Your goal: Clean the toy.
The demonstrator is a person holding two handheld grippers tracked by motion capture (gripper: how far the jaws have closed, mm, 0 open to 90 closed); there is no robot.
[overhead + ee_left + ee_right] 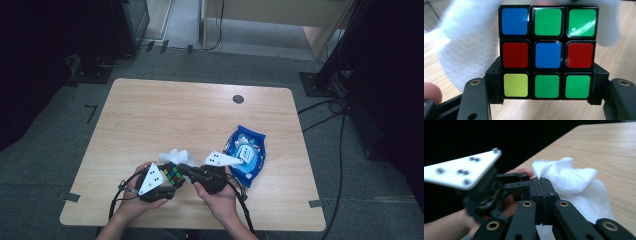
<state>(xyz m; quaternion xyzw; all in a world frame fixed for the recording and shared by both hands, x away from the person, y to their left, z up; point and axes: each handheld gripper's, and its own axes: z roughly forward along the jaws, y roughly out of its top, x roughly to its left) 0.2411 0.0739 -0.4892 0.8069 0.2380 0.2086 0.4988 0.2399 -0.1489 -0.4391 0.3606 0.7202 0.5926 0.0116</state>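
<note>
Left gripper [167,180] low at the near table edge, jaws spread and clamped, right gripper [186,170] angled toward it, jaws pressed together, both forearms entering from below

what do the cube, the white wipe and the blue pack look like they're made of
Cube: hard black plastic with glossy coloured stickers; highlights glint on the green squares.
White wipe: soft non-woven cloth or tissue, matte, creased and faintly textured where the right gripper pinches it.
Blue pack: thin plastic film, probably, with a slight sheen and crinkles.
Table: light wood-grain top, likely laminate.
</note>
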